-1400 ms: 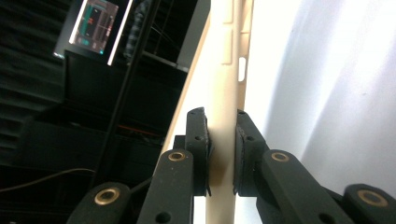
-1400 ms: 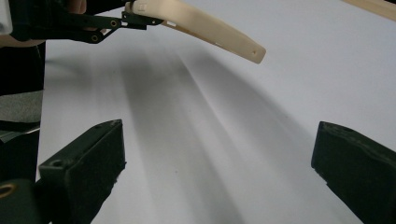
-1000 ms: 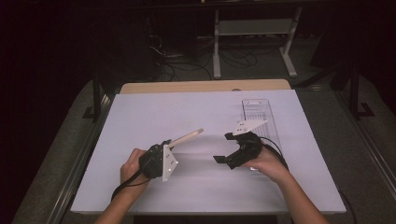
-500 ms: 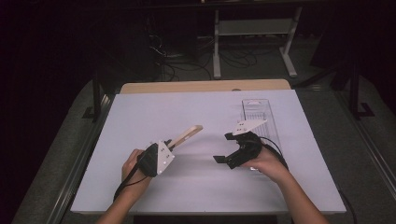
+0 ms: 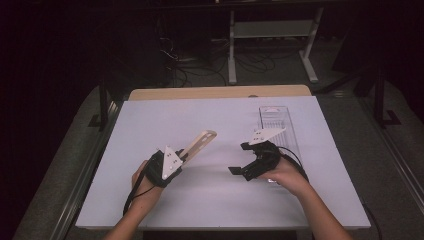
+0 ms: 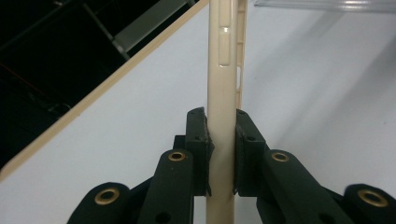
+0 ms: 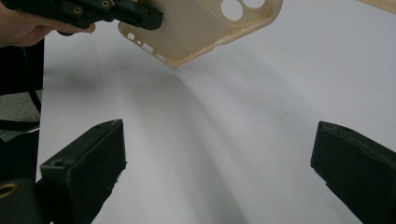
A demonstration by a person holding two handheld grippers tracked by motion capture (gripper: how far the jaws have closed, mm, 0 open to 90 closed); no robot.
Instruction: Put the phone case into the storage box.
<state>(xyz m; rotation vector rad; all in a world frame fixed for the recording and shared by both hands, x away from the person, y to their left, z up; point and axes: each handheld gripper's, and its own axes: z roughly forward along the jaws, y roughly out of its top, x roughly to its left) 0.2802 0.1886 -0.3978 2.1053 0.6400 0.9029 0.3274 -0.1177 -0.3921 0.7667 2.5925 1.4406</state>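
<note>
High view had the left gripper (image 5: 176, 159) at lower left of centre, clamped on one end of a beige phone case (image 5: 199, 144) that stuck out up and to the right, tilted and off the white table (image 5: 150, 120). Judged reason: pinching one end left the rest of the case free, maybe for the other gripper to take. Right gripper (image 5: 246, 158) sat right of centre, jaws spread wide with nothing between them, aimed left toward the case but apart from it. A clear plastic tray (image 5: 292, 125) lay behind it at upper right, partly hidden by the hand. Left gripper view gave what the overhead couldn't: the pads (image 6: 201, 140) pressed on both faces of the case (image 6: 221, 70), seen edge-on, side button cutouts visible, grip near the bottom end. Right gripper view gave the case's (image 7: 205, 28) broad face at upper centre, with camera holes at the far end and port cutouts along the near edge, plus the shadow under it confirming it was airborne. Its own jaws stood far apart at the lower corners.
</note>
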